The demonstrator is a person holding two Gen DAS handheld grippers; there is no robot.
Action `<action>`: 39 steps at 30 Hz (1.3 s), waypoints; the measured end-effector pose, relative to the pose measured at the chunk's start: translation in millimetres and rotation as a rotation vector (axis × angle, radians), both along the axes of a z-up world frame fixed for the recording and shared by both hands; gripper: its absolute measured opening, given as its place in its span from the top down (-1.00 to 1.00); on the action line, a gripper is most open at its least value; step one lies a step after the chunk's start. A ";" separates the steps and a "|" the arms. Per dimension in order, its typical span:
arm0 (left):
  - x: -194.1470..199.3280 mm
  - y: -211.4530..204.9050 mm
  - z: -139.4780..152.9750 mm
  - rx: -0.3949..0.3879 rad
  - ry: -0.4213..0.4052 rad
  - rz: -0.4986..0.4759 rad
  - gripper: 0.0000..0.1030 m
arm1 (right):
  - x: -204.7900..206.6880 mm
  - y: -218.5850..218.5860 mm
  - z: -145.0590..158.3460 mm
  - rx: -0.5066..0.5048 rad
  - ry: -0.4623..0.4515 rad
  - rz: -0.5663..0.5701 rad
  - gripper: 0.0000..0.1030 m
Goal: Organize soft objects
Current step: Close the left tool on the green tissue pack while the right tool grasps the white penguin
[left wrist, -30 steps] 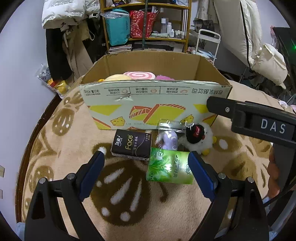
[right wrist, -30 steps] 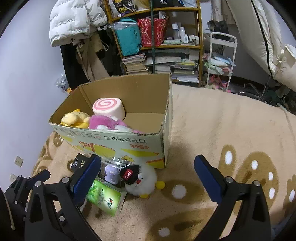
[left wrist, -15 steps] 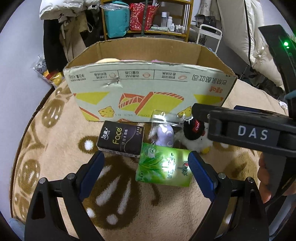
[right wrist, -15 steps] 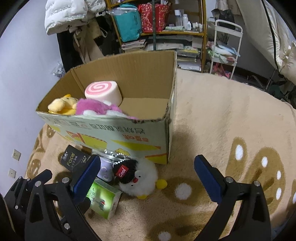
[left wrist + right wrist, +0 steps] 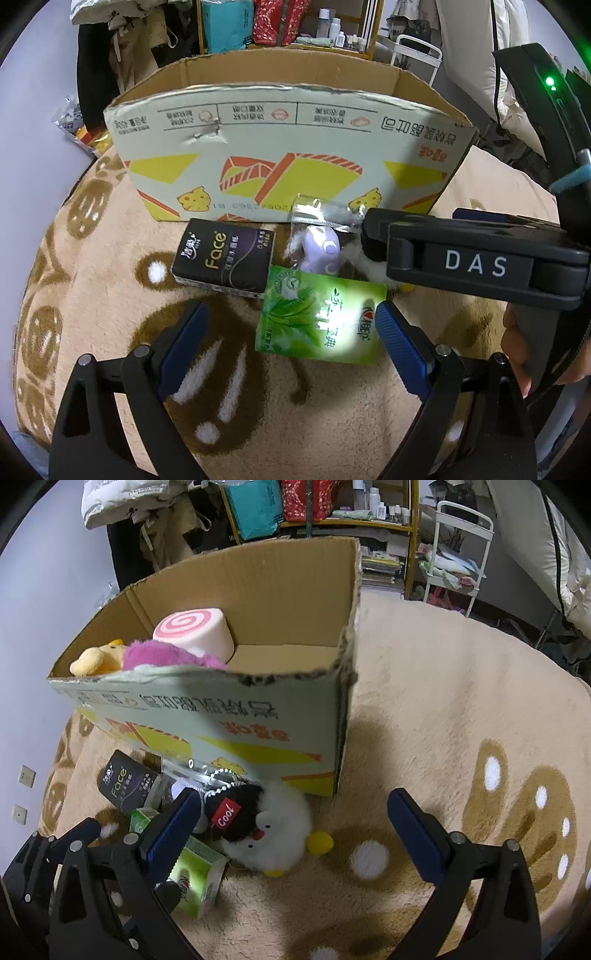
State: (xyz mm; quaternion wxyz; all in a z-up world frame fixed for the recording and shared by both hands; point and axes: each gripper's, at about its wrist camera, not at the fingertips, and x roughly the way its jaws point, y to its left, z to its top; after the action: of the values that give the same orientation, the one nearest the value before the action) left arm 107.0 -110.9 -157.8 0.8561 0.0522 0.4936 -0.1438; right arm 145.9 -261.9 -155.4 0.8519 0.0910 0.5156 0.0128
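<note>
Open-topped corrugated cardboard box, pale printed front with yellow and orange shapes: stands on the tan fleece blanket with brown and white pattern. Long axis across the left-wrist view. Already inside, at its left end: a pink-swirl marshmallow-shaped cushion, a magenta plush, a yellow plush. The right half of its floor is bare. Judged part-filled.

Green tea-print tissue pack: flat on the blanket in front of the box, long axis left to right in the left-wrist view, print upright to that camera. Not yet boxed.

Black "Face" tissue pack: flat, just left of the green pack and touching its corner, long axis slightly skewed to the box front. Not yet boxed.

White chick plush with black "Cool" cap: lying at the foot of the box near its right corner, beak towards the camera, yellow foot out to the right. Not yet boxed.

Small lilac toy in clear bag: leaning against the box front. Not yet boxed.

Left gripper: jaws wide, empty, above the green pack.

Right gripper: jaws wide, empty, framing the chick.

Four items judged outstanding.
</note>
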 end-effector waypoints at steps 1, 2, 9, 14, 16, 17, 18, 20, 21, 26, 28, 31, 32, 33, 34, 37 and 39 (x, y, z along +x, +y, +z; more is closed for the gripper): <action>0.1 0.0 -0.6 -0.003 0.002 -0.003 -0.76 | 0.1 0.5 -0.6 0.002 0.005 0.003 -1.00; 0.2 -0.4 -1.1 -0.006 0.006 -0.008 -0.76 | 0.7 0.8 -1.4 0.005 0.012 0.008 -1.00; 2.1 -4.0 -7.0 -0.010 0.029 -0.029 -0.75 | 4.0 2.3 -7.8 -0.005 0.061 0.025 -1.00; 3.1 -5.8 -9.2 -0.016 0.045 -0.035 -0.75 | 5.7 4.4 -11.0 0.003 0.083 0.036 -0.86; 4.1 -7.2 -10.3 -0.017 0.051 -0.041 -0.75 | 4.9 5.6 -11.6 -0.002 0.088 0.040 -0.84; 4.3 -8.1 -10.7 -0.017 0.052 -0.045 -0.75 | 5.0 6.2 -12.3 -0.002 0.093 0.045 -0.80; 4.1 -9.8 -10.2 -0.015 0.051 -0.048 -0.75 | 5.9 6.0 -13.0 0.001 0.096 0.048 -0.76; 4.2 -12.6 -11.0 -0.008 0.049 -0.053 -0.75 | 6.4 9.9 -15.6 0.006 0.107 0.052 -0.71; 4.2 -12.8 -11.7 -0.007 0.051 -0.054 -0.75 | 5.9 10.1 -17.0 0.007 0.111 0.051 -0.71; 6.8 -14.0 -16.7 0.010 0.073 -0.045 -0.75 | 4.1 14.8 -22.4 0.007 0.127 0.054 -0.64; 7.9 -15.6 -19.0 0.011 0.081 -0.045 -0.75 | 3.3 16.8 -24.4 0.008 0.133 0.064 -0.56; 8.1 -16.9 -20.0 0.022 0.081 -0.048 -0.71 | 4.0 17.1 -28.9 0.006 0.141 0.074 -0.46; 8.1 -17.6 -20.4 0.021 0.083 -0.049 -0.68 | 4.1 17.8 -29.9 0.003 0.141 0.077 -0.42; 8.3 -18.5 -20.9 0.017 0.088 -0.053 -0.61 | 4.0 18.7 -30.7 0.002 0.143 0.080 -0.38; 8.2 -19.0 -21.4 0.013 0.092 -0.055 -0.57 | 4.0 19.1 -31.4 0.001 0.145 0.082 -0.29; 8.0 -22.3 -23.9 0.009 0.097 -0.062 -0.46 | 3.5 22.6 -33.0 -0.002 0.145 0.086 -0.23; 7.0 -24.9 -24.3 0.017 0.094 -0.062 -0.44 | 3.5 24.2 -33.0 -0.001 0.140 0.091 -0.15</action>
State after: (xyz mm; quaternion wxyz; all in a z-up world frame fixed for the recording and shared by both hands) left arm 114.0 -135.8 -182.1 0.8268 0.0680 0.5325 -0.1682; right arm 149.3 -237.7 -188.4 0.8124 0.0678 0.5774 0.0447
